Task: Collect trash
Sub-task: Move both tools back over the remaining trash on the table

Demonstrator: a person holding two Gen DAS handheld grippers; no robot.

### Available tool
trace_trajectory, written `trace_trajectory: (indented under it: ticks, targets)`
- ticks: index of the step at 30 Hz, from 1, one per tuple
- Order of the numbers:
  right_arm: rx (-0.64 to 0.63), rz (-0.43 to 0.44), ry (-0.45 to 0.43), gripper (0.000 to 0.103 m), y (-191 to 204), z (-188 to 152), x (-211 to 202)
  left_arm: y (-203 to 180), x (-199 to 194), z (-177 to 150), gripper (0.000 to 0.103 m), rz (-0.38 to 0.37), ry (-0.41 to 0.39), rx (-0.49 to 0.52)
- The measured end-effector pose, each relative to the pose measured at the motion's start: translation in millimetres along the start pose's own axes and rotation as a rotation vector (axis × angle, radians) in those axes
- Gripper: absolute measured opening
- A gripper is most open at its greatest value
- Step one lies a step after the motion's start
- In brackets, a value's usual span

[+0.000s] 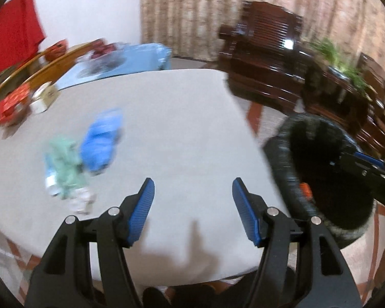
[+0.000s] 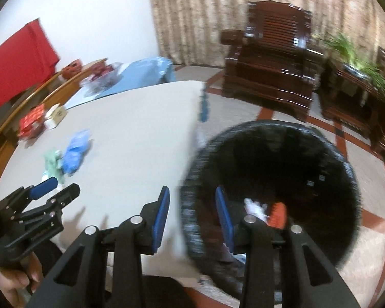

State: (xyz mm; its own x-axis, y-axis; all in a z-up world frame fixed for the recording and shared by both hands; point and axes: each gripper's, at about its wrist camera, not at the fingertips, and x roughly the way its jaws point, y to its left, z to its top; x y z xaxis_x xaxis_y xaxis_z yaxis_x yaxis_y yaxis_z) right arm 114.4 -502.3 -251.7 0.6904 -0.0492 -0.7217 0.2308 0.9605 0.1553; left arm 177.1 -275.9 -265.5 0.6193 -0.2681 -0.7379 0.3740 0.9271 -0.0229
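A blue crumpled wrapper and a green crumpled wrapper lie side by side on the white table, left of centre. They also show in the right wrist view as the blue wrapper and green wrapper. My left gripper is open and empty above the table's near part, right of the wrappers. My right gripper is open and empty over the rim of the black trash bin. White paper and an orange piece lie inside the bin.
The bin stands on the floor at the table's right edge. A red packet and a small white box sit at the table's far left. A dark wooden armchair and a plant stand are behind.
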Motion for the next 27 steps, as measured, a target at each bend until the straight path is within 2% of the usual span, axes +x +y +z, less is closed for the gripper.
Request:
trace_trajectory:
  ticks: [9,14,23,27]
  targets:
    - [-0.108,0.107,0.008,0.038,95,9,17,121,-9,-5,0.062,0.145,-0.023,-0.101]
    - [-0.147,0.143,0.022,0.038,136,12,32,172,-6,-13,0.061,0.205,-0.022,-0.162]
    - [-0.227,0.196,0.071,0.038,206,3,70,213,4,-26,0.061,0.199,-0.029,-0.201]
    - [-0.246,0.211,0.084,0.038,226,1,86,226,21,-29,0.056,0.178,-0.009,-0.225]
